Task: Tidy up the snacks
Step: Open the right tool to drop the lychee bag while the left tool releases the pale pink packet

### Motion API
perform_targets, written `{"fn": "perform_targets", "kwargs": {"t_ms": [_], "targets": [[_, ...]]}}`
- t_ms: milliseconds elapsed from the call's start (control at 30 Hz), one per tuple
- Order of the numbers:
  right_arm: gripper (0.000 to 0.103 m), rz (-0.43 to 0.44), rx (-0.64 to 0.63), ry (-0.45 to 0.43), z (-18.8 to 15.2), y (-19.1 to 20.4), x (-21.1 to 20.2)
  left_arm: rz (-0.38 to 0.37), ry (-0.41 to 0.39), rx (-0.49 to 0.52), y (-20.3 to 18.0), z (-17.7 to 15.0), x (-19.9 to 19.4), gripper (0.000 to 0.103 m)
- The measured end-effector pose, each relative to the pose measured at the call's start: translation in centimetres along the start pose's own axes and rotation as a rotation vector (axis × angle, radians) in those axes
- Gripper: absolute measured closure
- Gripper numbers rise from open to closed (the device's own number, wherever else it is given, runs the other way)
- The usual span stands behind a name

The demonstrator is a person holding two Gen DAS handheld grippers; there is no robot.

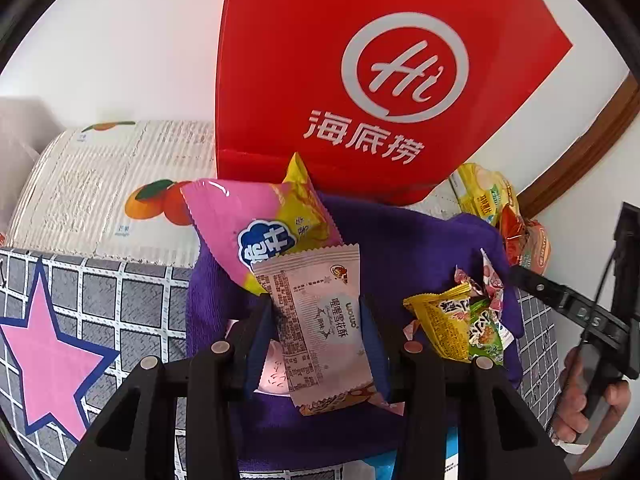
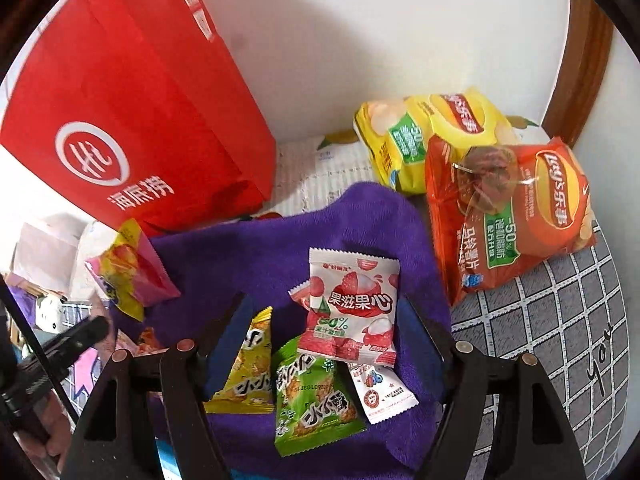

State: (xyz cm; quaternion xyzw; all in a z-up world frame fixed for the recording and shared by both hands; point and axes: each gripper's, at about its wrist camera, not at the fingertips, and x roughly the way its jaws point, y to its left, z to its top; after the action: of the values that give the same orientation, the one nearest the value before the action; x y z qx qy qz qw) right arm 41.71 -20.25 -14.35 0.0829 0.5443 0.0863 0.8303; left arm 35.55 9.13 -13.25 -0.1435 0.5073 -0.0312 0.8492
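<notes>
Left wrist view: my left claw (image 1: 318, 334) is pinching a pale pink snack packet (image 1: 320, 320), its pads pressing on both long edges, and the packet hangs above the purple towel (image 1: 400, 236). That towel is my landmark. At its far left edge lies a pink-and-yellow packet (image 1: 256, 224). At its right end sit a yellow packet (image 1: 444, 324) and a green packet (image 1: 486, 330), touching each other. Behind the towel stands the red bag (image 1: 360, 80), upright against the wall.

In the right wrist view my right claw (image 2: 326, 342) is spread wide, its pads pressing on nothing. Between its fingers, on the towel (image 2: 280, 248), lie a lychee packet (image 2: 352, 312), the green packet (image 2: 316, 400), the yellow packet (image 2: 248, 364) and a small white packet (image 2: 380, 392), all in a loose overlapping heap. Just beyond the towel's far right corner sit two chip bags, yellow (image 2: 428, 136) and orange (image 2: 512, 216), touching one another.

I judge the job to be in its middle. The small packets are gathering at the towel's right end and the chips are grouped off it, so some sorting looks done. Left to do: the packet in my left claw has no place yet, the pink-and-yellow one still lies apart at the left edge, and the heap is untidy. Whether the red bag holds anything I cannot tell.
</notes>
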Motion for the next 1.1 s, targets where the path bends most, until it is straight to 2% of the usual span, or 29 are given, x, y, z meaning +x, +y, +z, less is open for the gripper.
{"fn": "perform_targets", "kwargs": {"t_ms": [467, 667, 833, 1100], "targets": [[0.029, -0.016, -0.051, -0.036, -0.3, 1.2, -1.4, 0.026, 0.026, -0.022, 0.3, 0.1, 1.0, 0.062], [0.029, 0.069, -0.049, -0.038, -0.4, 1.7, -2.3, 0.015, 0.031, -0.028, 0.4, 0.2, 0.9, 0.061], [0.029, 0.057, -0.090, -0.078, -0.8, 2.5, -3.4, -0.016, 0.027, -0.033, 0.3, 0.3, 0.4, 0.047], [0.029, 0.053, -0.124, -0.109, -1.2, 3.4, -4.7, -0.009, 0.014, -0.021, -0.3, 0.2, -0.5, 0.047]]}}
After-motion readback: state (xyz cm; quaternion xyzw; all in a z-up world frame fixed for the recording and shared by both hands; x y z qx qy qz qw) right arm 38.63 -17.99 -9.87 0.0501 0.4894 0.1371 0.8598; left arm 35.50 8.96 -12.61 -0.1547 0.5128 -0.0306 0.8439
